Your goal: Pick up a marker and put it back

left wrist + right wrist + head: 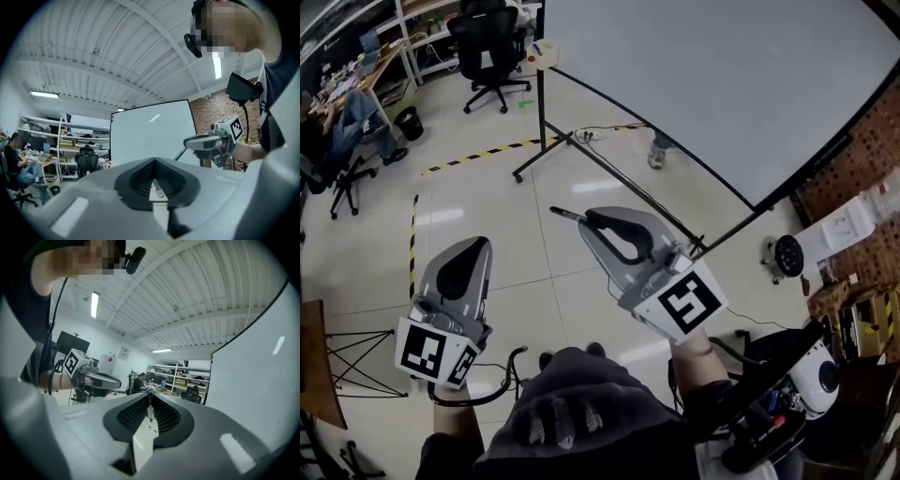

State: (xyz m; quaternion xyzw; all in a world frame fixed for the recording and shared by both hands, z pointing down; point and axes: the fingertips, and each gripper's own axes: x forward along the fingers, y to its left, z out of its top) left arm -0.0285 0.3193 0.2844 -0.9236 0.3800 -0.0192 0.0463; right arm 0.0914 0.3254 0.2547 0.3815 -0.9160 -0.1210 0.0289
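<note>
My right gripper (pixel 587 221) is shut on a thin dark marker (pixel 566 214), whose tip sticks out past the jaws to the left. In the right gripper view the marker (pixel 150 411) stands between the ribbed pads of that gripper (pixel 150 400). The left gripper (pixel 476 244) hangs lower left over the floor, its jaw tips together and nothing held; its own view shows the left gripper (pixel 154 162) with the tips meeting. The whiteboard (pixel 722 75) stands ahead to the right, and in the left gripper view the whiteboard (pixel 150 136) lies straight ahead.
The whiteboard's black stand (pixel 540 141) reaches onto the tiled floor. Yellow-black tape (pixel 487 150) runs across the floor. An office chair (pixel 492 47) and a seated person (pixel 352 122) are at the back left. A shoe (pixel 657 150) shows under the board.
</note>
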